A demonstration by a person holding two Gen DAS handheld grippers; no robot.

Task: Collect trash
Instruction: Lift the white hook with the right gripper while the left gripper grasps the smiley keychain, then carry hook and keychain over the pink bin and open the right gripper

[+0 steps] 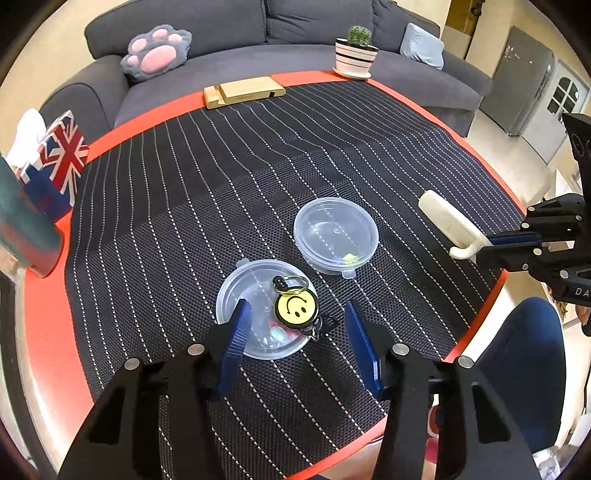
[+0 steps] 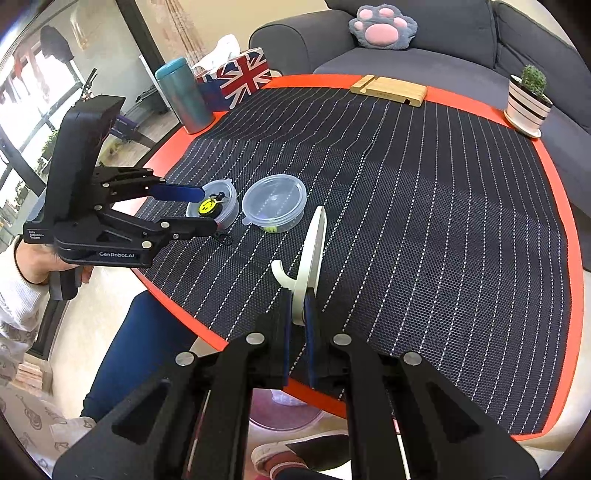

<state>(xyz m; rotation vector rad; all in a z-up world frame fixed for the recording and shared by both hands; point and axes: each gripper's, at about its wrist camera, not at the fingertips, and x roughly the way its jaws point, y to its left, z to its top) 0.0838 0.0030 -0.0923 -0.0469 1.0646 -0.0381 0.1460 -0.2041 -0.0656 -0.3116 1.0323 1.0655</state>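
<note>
Left wrist view: a yellow smiley keychain [image 1: 296,305] lies on the lid of a small clear plastic container [image 1: 258,314] near the surface's near edge, its metal ring toward the far side and a black clip hanging off the lid's near rim. The left gripper [image 1: 295,343] hangs over it with its blue fingers [image 1: 234,343] apart: one finger lies over the container's lid and the other stands clear on the mat beside the keychain, neither pressing on anything. A second clear lidded container [image 1: 336,236] sits just beyond, close beside the first, with a small yellow-green scrap showing inside.

Toward the surface's right edge, the right gripper [image 2: 297,314] has its fingers clamped on the base of a cream plastic wall hook [image 2: 314,254], which juts forward from them, its curved hook end beside the fingertips.

A black mat with white dotted lines [image 1: 258,166] covers most of the round red surface [image 1: 48,332]. At the far edge lie a wooden phone stand [image 1: 243,92] and a potted cactus in a striped pot [image 1: 356,53]. At the left edge stand a Union Jack tissue box [image 1: 55,162] and a teal tumbler [image 2: 183,96]. Beyond the surface is a grey sofa [image 1: 221,26] with a paw-shaped cushion [image 1: 157,51].
</note>
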